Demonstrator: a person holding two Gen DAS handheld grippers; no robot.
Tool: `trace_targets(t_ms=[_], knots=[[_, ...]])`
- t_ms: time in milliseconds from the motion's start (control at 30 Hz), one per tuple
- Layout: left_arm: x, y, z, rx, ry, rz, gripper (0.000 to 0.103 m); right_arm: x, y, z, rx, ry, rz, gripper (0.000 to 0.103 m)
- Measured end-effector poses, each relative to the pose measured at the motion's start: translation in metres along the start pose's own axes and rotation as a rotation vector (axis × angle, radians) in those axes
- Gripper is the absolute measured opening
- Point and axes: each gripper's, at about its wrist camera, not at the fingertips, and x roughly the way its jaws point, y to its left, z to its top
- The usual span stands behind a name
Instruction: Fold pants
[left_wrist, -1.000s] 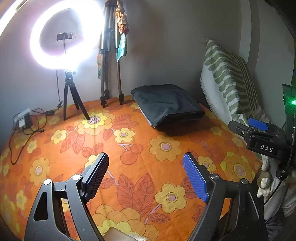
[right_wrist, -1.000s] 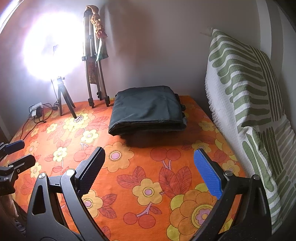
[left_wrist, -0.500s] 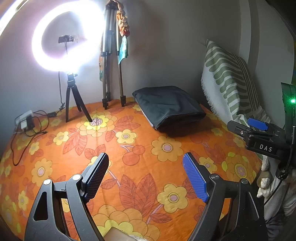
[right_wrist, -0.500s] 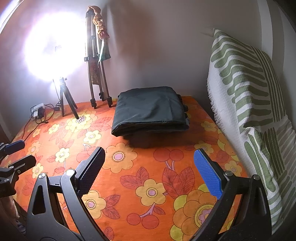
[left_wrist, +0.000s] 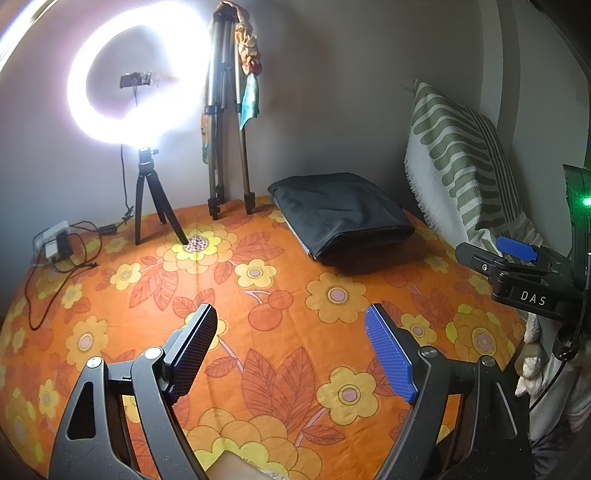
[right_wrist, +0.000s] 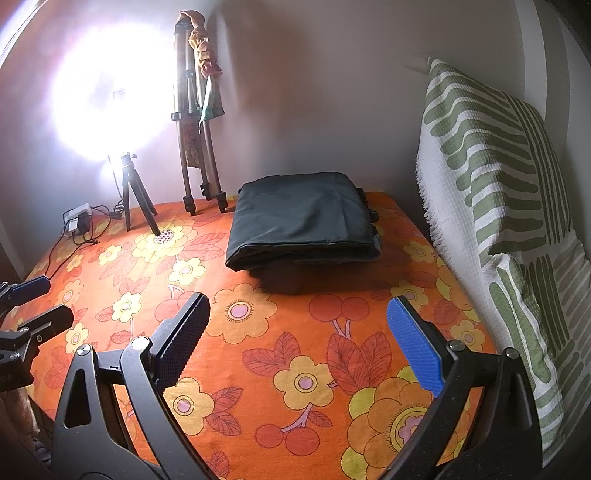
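Orange floral bedspread (left_wrist: 280, 332) is lying beneath both grippers, left gripper (left_wrist: 291, 350) and right gripper (right_wrist: 295, 343) hovering level, jaws apart and holding nothing. One folded pants (right_wrist: 301, 218) bundle is resting far, near one pillow (right_wrist: 498, 206) at right.

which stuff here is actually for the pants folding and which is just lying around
For the job:
dark folded fabric pants
left gripper, open
right gripper, open
orange flowered bedsheet

Just lying about:
bright ring light on black tripod
folded metal tripod
green-striped white pillow
white charger with black cables
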Motion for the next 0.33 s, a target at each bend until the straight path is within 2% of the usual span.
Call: trace_targets(t_ms=[333], knots=[[-0.0006,0.0029,0.0003,-0.020,-0.003,0.004,0.082,0.0033,0.0040,0.0023,-0.006,-0.002,0.014,0.098]])
